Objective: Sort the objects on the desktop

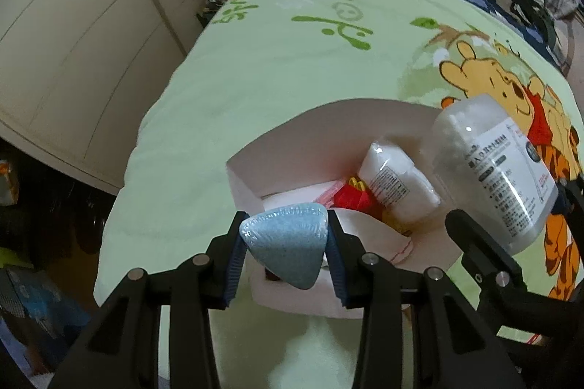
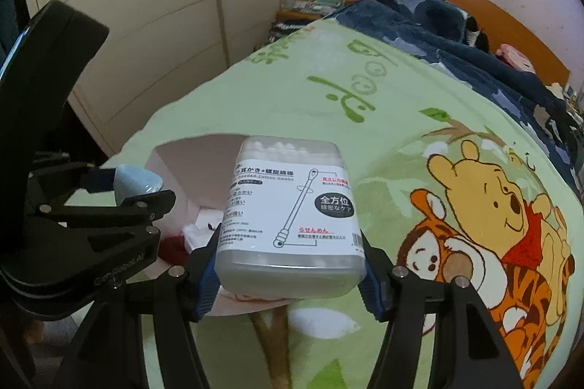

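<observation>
The cotton swab box (image 2: 290, 217) clamped in the right tool (image 2: 292, 270) bears a white label reading "耳かき+螺旋綿棒", "Cotton Swabs", "全方位" in a black oval, and red "らせんめん"; its finer print is too small to read. Ahead of the tool, the green blanket (image 2: 328, 104) shows large green letters, upside down, apparently "Pooh".

Green cartoon blanket (image 1: 255, 79), navy quilt (image 2: 456, 35), orange headboard (image 2: 456, 9).
</observation>
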The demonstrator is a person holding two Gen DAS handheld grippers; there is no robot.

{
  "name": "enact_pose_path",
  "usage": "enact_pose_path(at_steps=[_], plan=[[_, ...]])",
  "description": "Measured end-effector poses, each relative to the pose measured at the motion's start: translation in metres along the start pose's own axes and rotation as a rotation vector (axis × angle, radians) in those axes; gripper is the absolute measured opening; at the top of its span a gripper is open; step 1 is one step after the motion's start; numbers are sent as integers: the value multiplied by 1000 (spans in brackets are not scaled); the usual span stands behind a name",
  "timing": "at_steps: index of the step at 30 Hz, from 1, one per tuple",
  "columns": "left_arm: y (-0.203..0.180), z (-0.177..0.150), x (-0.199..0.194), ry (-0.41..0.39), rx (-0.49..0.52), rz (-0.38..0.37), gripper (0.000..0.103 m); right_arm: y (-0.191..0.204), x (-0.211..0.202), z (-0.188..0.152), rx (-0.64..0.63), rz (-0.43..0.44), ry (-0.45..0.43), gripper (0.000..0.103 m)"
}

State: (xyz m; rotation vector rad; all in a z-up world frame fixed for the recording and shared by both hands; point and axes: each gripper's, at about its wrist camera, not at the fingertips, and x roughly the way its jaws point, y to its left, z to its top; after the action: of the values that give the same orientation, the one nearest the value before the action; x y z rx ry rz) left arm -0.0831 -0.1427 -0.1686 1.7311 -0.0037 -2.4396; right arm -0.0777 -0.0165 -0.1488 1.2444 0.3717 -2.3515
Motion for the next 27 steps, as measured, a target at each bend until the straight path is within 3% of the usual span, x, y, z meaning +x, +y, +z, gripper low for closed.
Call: enact_pose_path(at_steps=[5, 8, 13, 18, 27], plan=[[-5, 2, 14, 44, 31, 11, 42, 2, 15, 2, -36, 13, 58, 65], [-7, 3, 21, 69, 42, 25, 49, 4, 20, 1, -56, 2, 70, 65], [-2, 7, 23, 85, 22, -16, 59, -3, 20, 5, -39, 28, 77, 65], [-1, 11, 18, 90, 13, -18, 78, -9, 8, 9, -9, 35, 45, 65], [5, -4, -35, 16, -37, -17, 79, -15, -48, 11, 85, 52, -71, 65]])
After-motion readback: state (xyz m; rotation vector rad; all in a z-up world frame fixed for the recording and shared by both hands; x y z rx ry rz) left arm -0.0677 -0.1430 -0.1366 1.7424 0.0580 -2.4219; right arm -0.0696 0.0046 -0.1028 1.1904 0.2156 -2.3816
